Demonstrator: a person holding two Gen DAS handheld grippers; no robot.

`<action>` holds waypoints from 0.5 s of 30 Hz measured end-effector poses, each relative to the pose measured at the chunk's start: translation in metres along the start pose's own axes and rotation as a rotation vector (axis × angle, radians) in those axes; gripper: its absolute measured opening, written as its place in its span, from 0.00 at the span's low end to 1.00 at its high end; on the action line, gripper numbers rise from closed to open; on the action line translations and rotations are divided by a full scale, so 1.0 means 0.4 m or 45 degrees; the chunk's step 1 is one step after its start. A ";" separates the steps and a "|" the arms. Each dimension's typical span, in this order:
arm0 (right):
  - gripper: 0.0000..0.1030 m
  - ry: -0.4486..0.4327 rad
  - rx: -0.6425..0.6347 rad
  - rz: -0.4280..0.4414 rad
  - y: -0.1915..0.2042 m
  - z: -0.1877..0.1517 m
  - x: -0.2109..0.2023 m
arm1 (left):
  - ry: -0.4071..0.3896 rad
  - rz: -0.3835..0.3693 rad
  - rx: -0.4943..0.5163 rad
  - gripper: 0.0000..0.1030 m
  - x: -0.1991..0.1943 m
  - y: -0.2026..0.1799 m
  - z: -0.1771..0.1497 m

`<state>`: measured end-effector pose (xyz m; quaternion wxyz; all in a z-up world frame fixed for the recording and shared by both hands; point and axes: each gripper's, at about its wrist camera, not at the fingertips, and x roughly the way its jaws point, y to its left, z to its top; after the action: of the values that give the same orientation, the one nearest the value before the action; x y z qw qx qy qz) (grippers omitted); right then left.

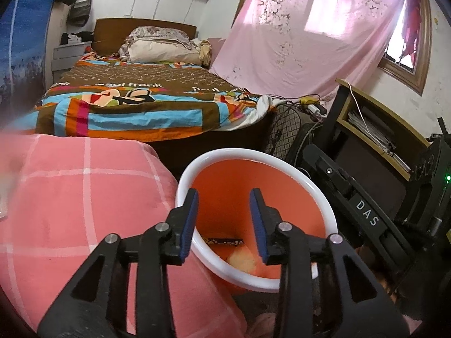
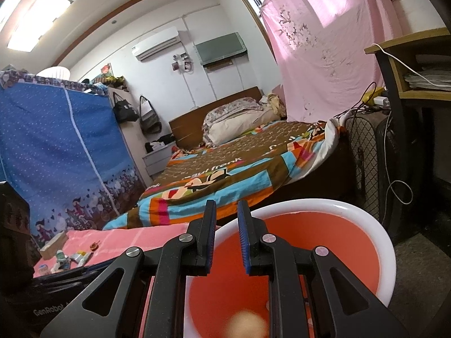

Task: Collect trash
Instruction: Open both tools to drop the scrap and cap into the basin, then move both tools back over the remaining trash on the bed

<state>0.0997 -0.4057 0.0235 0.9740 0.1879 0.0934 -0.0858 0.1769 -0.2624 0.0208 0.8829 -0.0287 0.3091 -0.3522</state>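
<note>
An orange bin with a white rim stands beside a pink checked cloth surface. Inside it lie a dark wrapper and a pale scrap. My left gripper is open and empty, held over the bin's mouth. My right gripper is open with a narrow gap and empty, over the near rim of the same bin. A pale blurred scrap shows at the bin's bottom. Several small bits of litter lie on the pink cloth to the left.
A bed with a colourful quilt lies behind. A pink sheet hangs at the window. A wooden desk, a patterned bag and cables stand right of the bin. A blue fabric wardrobe stands left.
</note>
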 end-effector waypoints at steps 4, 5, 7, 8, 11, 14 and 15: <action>0.32 -0.023 -0.005 -0.003 0.006 0.001 -0.007 | -0.068 0.044 -0.014 0.51 -0.025 0.009 -0.002; 0.35 -0.031 -0.005 0.001 0.007 0.002 -0.009 | -0.087 0.057 -0.017 0.54 -0.033 0.013 -0.003; 0.38 -0.049 -0.014 0.003 0.013 0.006 -0.015 | -0.132 0.091 -0.024 0.59 -0.052 0.022 0.000; 0.41 -0.057 -0.023 0.002 0.018 0.008 -0.017 | -0.155 0.107 -0.028 0.63 -0.062 0.029 0.002; 0.44 -0.087 -0.041 0.010 0.035 0.015 -0.023 | -0.236 0.169 -0.047 0.78 -0.098 0.051 0.007; 0.59 -0.107 -0.063 0.015 0.055 0.024 -0.023 | -0.321 0.243 -0.070 0.96 -0.138 0.078 0.008; 0.69 -0.116 -0.066 0.015 0.060 0.025 -0.024 | -0.359 0.273 -0.084 1.00 -0.155 0.090 0.008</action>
<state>0.0969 -0.3863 0.0432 0.9822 0.1591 0.0500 -0.0863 0.1657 -0.1962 0.0461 0.9485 -0.0736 0.1950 -0.2384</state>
